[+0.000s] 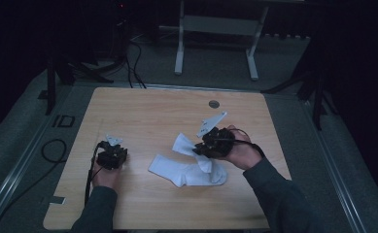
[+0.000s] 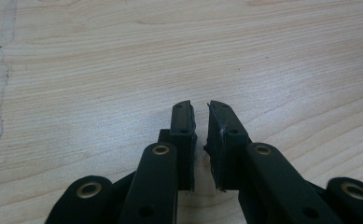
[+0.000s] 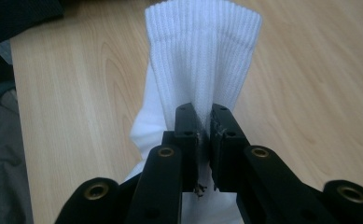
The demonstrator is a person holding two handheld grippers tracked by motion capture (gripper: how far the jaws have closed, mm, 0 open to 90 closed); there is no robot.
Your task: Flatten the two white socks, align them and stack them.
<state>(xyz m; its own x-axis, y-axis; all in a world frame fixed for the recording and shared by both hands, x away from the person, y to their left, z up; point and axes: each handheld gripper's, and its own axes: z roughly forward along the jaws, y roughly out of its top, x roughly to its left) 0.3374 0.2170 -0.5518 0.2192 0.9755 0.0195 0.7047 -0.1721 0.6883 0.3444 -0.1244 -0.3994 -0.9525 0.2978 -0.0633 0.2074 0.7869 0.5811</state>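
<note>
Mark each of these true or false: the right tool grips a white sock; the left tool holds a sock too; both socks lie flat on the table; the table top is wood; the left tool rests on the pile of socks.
1. The right tool grips a white sock: true, its jaws pinch the ribbed cloth.
2. The left tool holds a sock too: false, its jaws are shut with nothing between them.
3. Both socks lie flat: false, one is lifted above the other sock.
4. The table top is wood: true.
5. The left tool rests on the socks: false, it is apart, over bare wood.
</note>
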